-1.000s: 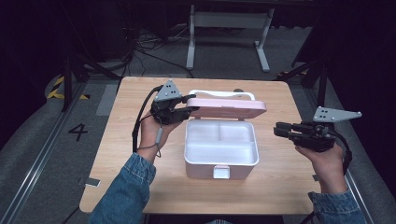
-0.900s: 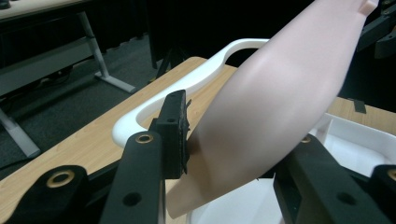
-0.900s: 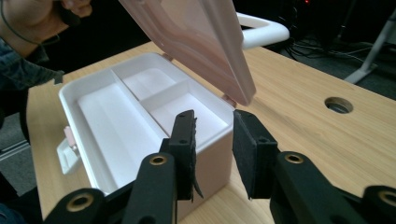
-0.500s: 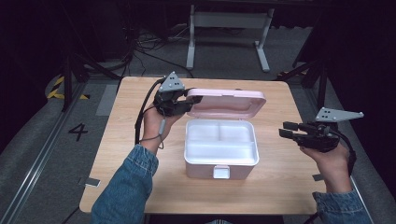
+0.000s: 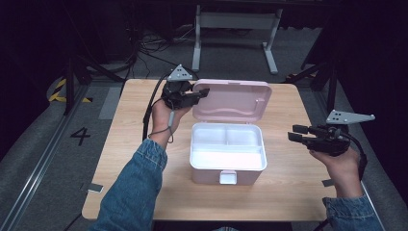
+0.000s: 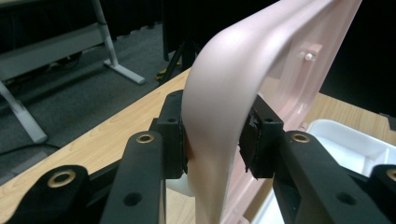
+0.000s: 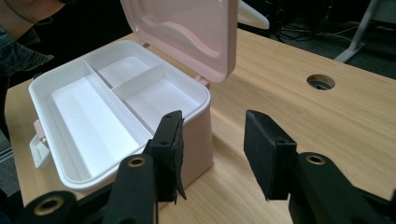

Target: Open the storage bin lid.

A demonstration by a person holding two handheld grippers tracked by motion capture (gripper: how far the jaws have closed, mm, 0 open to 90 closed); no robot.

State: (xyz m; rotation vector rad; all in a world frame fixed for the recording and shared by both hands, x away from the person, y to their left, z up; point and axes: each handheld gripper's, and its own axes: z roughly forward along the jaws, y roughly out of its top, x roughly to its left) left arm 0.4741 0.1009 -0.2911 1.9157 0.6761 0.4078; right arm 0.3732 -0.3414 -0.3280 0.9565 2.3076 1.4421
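A white box [image 5: 228, 149] with three inner compartments stands in the middle of the wooden table, its pink lid [image 5: 232, 99] swung up and back. My left gripper [image 5: 201, 92] is shut on the lid's left edge; in the left gripper view both pads press the curved pink lid [image 6: 219, 112]. My right gripper [image 5: 294, 133] hovers to the right of the box, its jaws just having opened, with nothing between them. In the right gripper view the box [image 7: 116, 100] lies ahead and to the left of my right gripper [image 7: 212, 144], with the lid [image 7: 187, 28] raised behind it.
The wooden table [image 5: 134, 125] has bare room on both sides of the box. A white latch [image 5: 228, 177] hangs on the box's front. A round cable hole [image 7: 320, 82] is in the tabletop. Beyond the table stand a metal frame [image 5: 235, 24] and dark floor with cables.
My left gripper has swung the pink lid further up and back, from nearly flat to upright. My right gripper has drawn slightly away from the box and its jaws have opened.
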